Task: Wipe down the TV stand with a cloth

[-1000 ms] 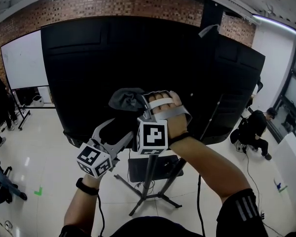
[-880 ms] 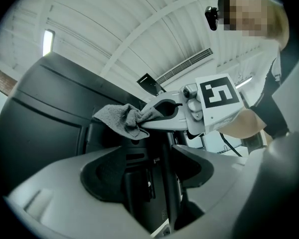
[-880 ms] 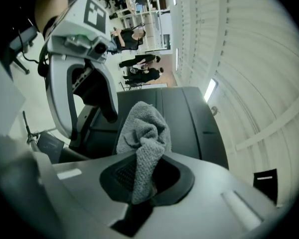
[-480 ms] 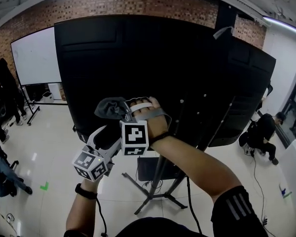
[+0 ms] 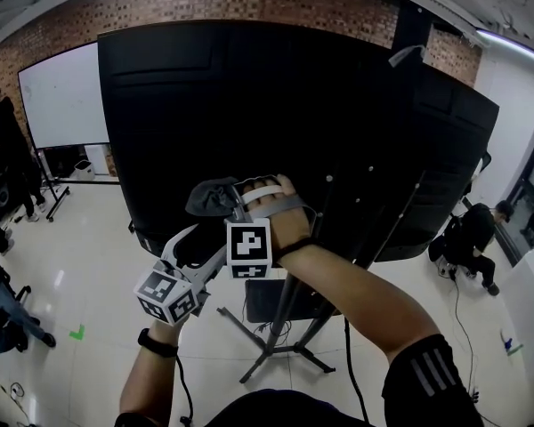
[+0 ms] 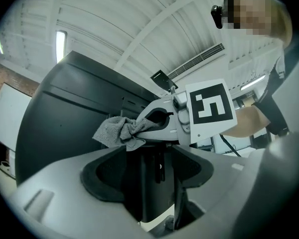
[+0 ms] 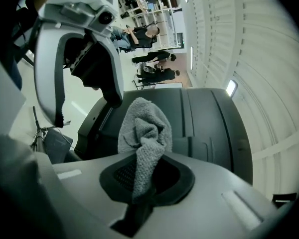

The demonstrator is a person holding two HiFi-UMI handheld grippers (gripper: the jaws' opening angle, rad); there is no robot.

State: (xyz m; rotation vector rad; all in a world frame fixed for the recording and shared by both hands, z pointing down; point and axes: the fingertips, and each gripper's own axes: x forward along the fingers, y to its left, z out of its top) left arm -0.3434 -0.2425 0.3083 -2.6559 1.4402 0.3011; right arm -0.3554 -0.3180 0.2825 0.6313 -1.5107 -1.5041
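Right tool (image 5: 235,201) is clamped on a grey cloth (image 5: 214,196). In the right gripper view the cloth (image 7: 144,133) is seen pinched between the two dark pads, its bunched end standing out beyond the jaws.

The cloth is held up in front of the lower part of the large black TV panel (image 5: 294,105). Contact with the panel cannot be judged.

Left tool (image 5: 196,249) is carried just below and left of the right tool, jaws spread apart, nothing gripped. A dark upright post is seen through the gap in the left gripper view.

The TV stand (image 5: 271,345) is seen beneath the panel, its legs splayed on the pale floor (image 5: 89,265).

A whiteboard (image 5: 67,105) and brick wall (image 5: 249,3) are noted behind.
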